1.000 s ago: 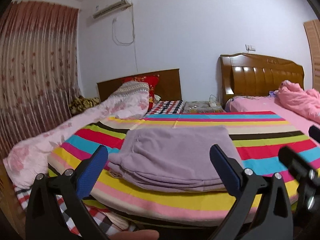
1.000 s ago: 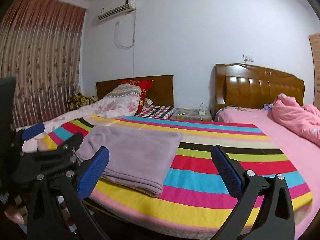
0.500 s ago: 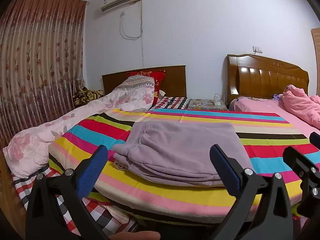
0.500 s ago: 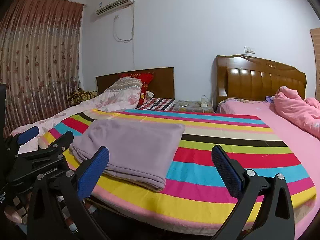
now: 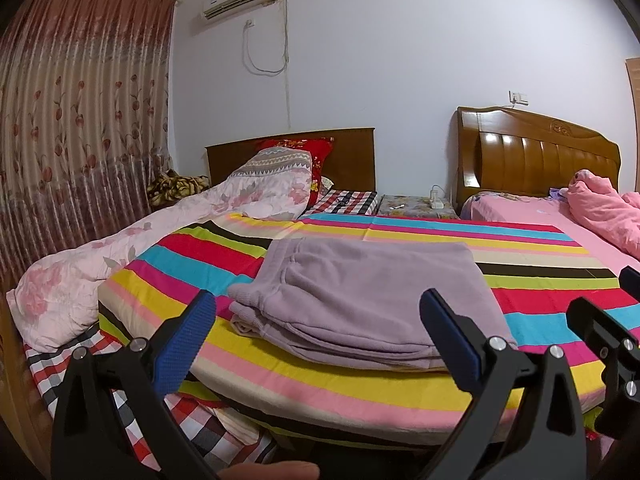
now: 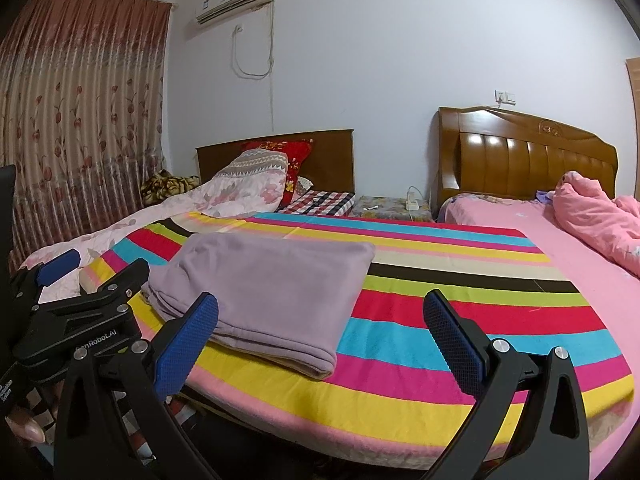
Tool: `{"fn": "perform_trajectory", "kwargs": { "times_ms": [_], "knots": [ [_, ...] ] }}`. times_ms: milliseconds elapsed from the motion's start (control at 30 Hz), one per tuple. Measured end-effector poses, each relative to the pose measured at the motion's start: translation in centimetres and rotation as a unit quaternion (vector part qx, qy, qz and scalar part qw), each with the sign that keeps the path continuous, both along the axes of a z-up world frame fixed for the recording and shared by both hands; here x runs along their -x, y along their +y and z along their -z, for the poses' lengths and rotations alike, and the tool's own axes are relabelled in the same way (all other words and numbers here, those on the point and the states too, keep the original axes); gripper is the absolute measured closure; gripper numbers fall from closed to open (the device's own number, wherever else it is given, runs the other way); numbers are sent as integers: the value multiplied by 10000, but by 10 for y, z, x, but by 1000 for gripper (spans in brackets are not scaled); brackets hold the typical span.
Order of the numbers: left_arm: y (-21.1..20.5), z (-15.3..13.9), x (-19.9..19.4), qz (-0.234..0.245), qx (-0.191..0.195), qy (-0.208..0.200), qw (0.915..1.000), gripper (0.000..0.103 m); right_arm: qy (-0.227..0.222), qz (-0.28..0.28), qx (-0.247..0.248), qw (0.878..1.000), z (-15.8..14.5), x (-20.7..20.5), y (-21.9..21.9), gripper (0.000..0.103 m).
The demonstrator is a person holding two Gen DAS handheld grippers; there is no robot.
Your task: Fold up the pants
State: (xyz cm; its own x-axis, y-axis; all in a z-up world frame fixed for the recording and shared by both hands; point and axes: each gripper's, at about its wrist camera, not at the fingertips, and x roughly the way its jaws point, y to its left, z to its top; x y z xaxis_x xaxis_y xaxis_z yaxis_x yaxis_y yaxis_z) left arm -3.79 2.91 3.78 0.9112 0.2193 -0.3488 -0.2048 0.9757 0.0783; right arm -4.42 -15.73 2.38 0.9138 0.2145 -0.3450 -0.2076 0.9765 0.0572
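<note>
Both claws backed off — folded pants (image 5: pixel 368 300) near blanket (image 5: pixel 400 384) edge.

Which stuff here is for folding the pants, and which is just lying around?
For the job: folded lilac fleece pants; left gripper; right gripper; rainbow-striped blanket underneath.

Just lying around: crumpled pink quilt; red embroidered pillow; white power strip.

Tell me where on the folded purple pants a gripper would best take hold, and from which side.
Probably the near right corner of the folded purple pants, where the stacked layers end in a rounded fold that overhangs the striped blanket. The right gripper, open and held clear of the cloth, could come in low from the bed's near edge, so one finger slides under all the layers.
</note>
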Motion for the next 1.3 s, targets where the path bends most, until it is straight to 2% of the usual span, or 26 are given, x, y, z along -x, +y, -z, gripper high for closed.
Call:
{"fn": "perform_trajectory", "kwargs": {
  "times_ms": [1300],
  "knots": [
    [-3, -2, 6, -140, 25, 4, 9999, 1, 65, -85, 19, 9999, 3, -3, -1, 4]
  ]
}}
